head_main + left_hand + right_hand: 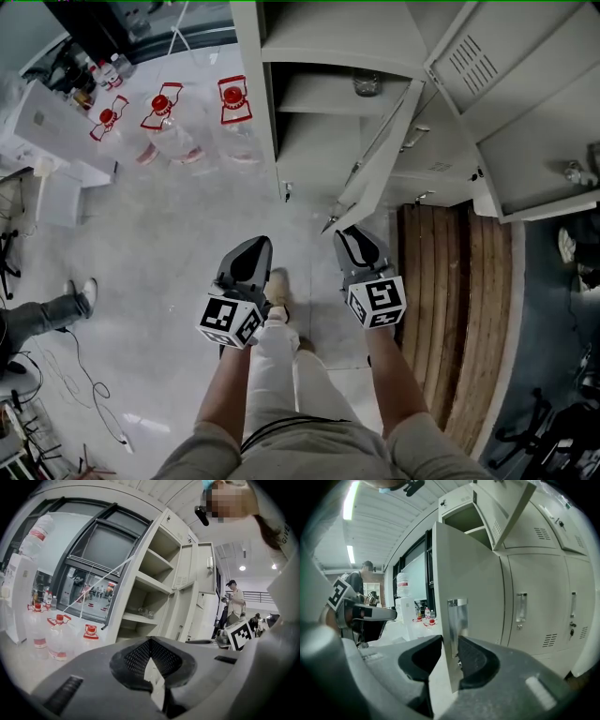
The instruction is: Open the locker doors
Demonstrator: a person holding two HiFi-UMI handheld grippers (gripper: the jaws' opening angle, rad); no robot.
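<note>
**Step in hand (judged):** swing lower door fully open w/ R claw.

**Claw state**
- R claw (450, 641): jaws wide, straddling the free edge of the lower door (480, 588). Handle plate (457, 618) stands just above the gap.
- Right pad (474, 660) appears to touch the plate. A slim gap shows at the left pad (419, 660), so firm grip not confirmed.
- L claw (151, 644): narrow, tips together, empty, idle to the left of R claw.

**Recommendations**
- Seat the edge deeper btwn the pads before pulling; a tip-only hold on thin sheet metal may slip.
- Pull along the door's arc, not straight back, to avoid twisting the panel.
- Keep the wrist level so the plate doesn't lever out of the jaws.
- Watch clearance overhead: upper door (506, 508) hangs open directly above R claw.

**Condition of item**
- Lower door: pale grey sheet steel, flat, no dents visible, bright metal plate near free edge. It stands partly open.
- Shelves (309, 94) are exposed beyond and left of R claw.
- Closed doors (529, 602) lie to the right of R claw, each w/ handle and low vent slots. These are not yet opened.
</note>
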